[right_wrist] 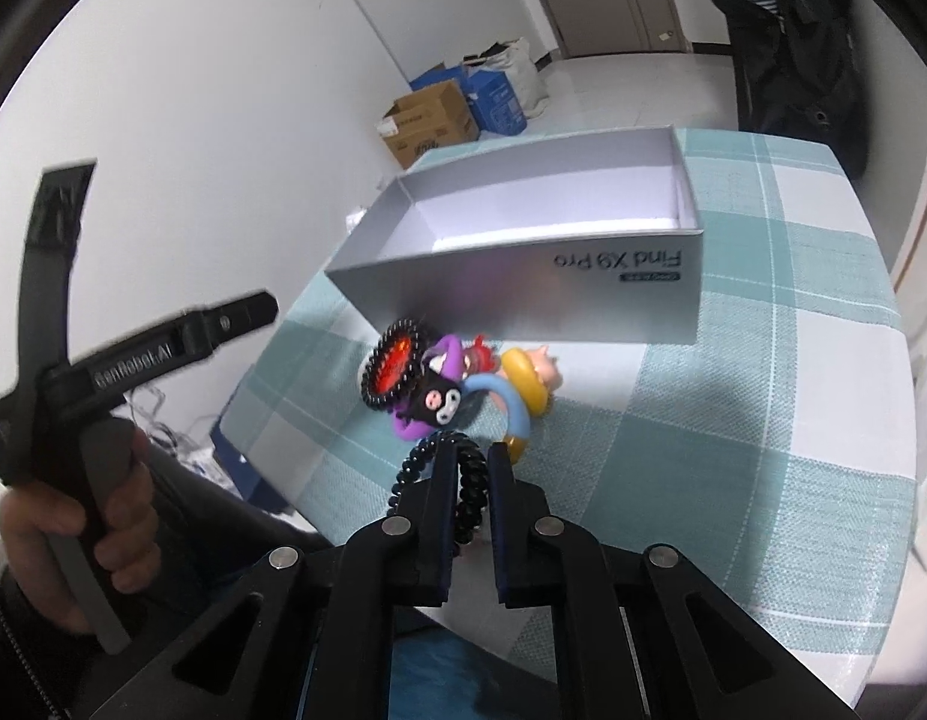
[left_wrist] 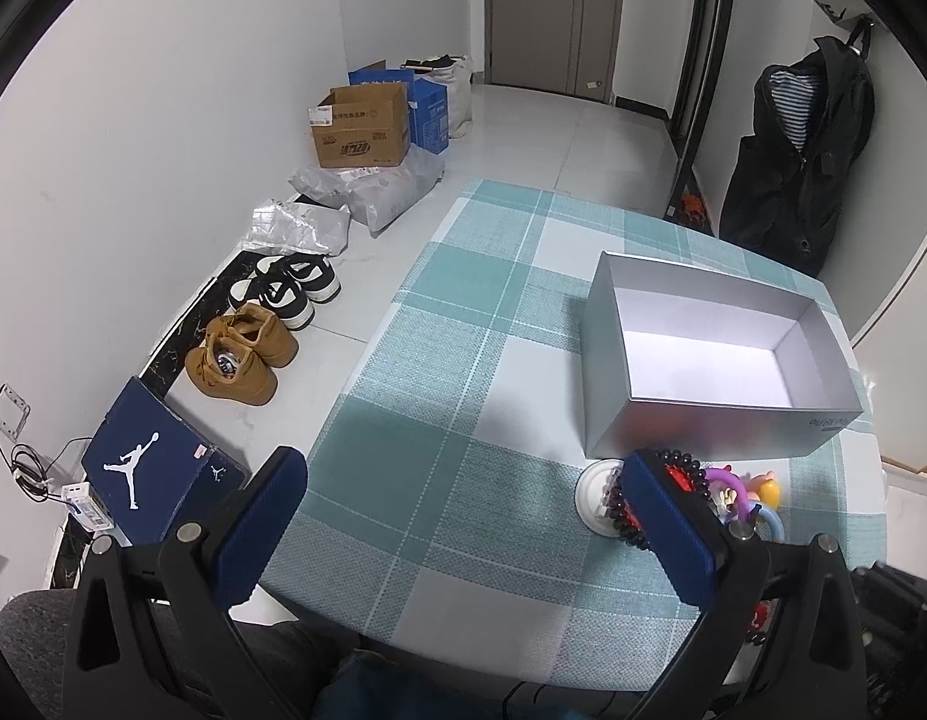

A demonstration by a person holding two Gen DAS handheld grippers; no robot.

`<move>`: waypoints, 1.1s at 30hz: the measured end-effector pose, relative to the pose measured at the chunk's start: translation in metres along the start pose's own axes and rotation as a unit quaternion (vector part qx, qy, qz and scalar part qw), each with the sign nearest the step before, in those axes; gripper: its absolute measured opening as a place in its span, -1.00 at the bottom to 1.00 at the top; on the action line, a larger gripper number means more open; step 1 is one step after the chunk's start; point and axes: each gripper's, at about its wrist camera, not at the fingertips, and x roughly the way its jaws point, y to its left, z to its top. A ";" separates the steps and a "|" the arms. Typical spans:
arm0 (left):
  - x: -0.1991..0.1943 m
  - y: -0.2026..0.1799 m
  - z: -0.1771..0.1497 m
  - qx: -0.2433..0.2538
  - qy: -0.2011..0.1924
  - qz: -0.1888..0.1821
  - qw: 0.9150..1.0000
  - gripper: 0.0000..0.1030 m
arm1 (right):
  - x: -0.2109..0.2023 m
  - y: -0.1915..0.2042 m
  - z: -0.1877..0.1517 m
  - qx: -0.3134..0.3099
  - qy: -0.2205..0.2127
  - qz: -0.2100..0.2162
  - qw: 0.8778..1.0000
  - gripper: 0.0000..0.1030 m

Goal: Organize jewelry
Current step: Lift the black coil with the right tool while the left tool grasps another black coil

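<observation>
An open silver box [left_wrist: 721, 360] stands empty on the checked tablecloth; it also shows in the right wrist view [right_wrist: 523, 240]. In front of it lies a small pile of jewelry [right_wrist: 457, 384]: a black coil ring around a red piece [right_wrist: 394, 369], purple, blue and yellow rings and small charms. The pile shows in the left wrist view [left_wrist: 733, 492], partly hidden by my right finger pad. My right gripper [right_wrist: 470, 450] is shut on a black spiral hair tie [right_wrist: 469, 486], just in front of the pile. My left gripper [left_wrist: 463, 468] is open and empty over the table's near left part.
A small white dish [left_wrist: 595, 495] sits left of the pile. The table's left edge [left_wrist: 367, 336] drops to a floor with shoes [left_wrist: 247, 354], a blue shoe box [left_wrist: 145, 468] and cartons [left_wrist: 361, 129]. A black bag [left_wrist: 799, 162] hangs at the far right.
</observation>
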 end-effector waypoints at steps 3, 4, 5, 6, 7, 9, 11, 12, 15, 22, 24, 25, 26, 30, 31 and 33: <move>0.002 -0.002 -0.002 0.003 0.006 -0.010 1.000 0.99 | -0.010 -0.006 0.004 0.014 -0.020 0.003 1.000 -0.83; 0.003 -0.003 -0.003 0.005 0.009 -0.015 1.000 0.99 | -0.012 -0.008 0.005 0.018 -0.025 0.004 1.000 -0.83; 0.005 -0.004 -0.004 0.008 0.014 -0.024 1.000 0.99 | -0.015 -0.010 0.006 0.022 -0.031 0.005 0.999 -0.83; 0.005 -0.006 -0.005 0.012 0.018 -0.030 0.999 0.99 | -0.018 -0.013 0.008 0.026 -0.038 0.003 0.999 -0.83; 0.007 -0.010 -0.007 0.018 0.023 -0.038 0.999 0.98 | -0.021 -0.014 0.009 0.029 -0.043 0.003 0.999 -0.83; 0.012 -0.016 -0.009 0.030 0.036 -0.053 0.997 0.98 | -0.026 -0.018 0.012 0.035 -0.054 0.002 0.998 -0.83; 0.016 -0.022 -0.012 0.040 0.050 -0.068 0.996 0.98 | -0.029 -0.021 0.015 0.040 -0.061 0.003 0.997 -0.83; 0.020 -0.026 -0.013 0.047 0.060 -0.077 0.994 0.98 | -0.031 -0.024 0.015 0.044 -0.066 0.004 0.997 -0.83; 0.025 -0.034 -0.015 0.055 0.077 -0.090 0.991 0.98 | -0.036 -0.030 0.017 0.053 -0.071 0.010 0.996 -0.83; 0.031 -0.046 -0.015 0.075 0.086 -0.094 0.989 0.98 | -0.039 -0.036 0.018 0.068 -0.074 0.019 0.995 -0.83; 0.030 -0.051 -0.016 0.091 0.082 -0.089 0.989 0.98 | -0.040 -0.037 0.018 0.071 -0.075 0.022 0.994 -0.83; 0.030 -0.053 -0.017 0.097 0.081 -0.088 0.988 0.98 | -0.040 -0.038 0.018 0.072 -0.075 0.022 0.994 -0.83; 0.030 -0.055 -0.017 0.104 0.081 -0.092 0.987 0.93 | -0.040 -0.038 0.018 0.072 -0.075 0.023 0.994 -0.83; 0.027 -0.062 -0.017 0.125 0.082 -0.109 0.983 0.57 | -0.041 -0.039 0.019 0.074 -0.078 0.028 0.994 -0.83; 0.026 -0.063 -0.017 0.126 0.082 -0.116 0.982 0.51 | -0.042 -0.039 0.019 0.075 -0.078 0.029 0.994 -0.83; 0.025 -0.062 -0.017 0.122 0.085 -0.131 0.980 0.25 | -0.042 -0.039 0.019 0.078 -0.079 0.032 0.993 -0.83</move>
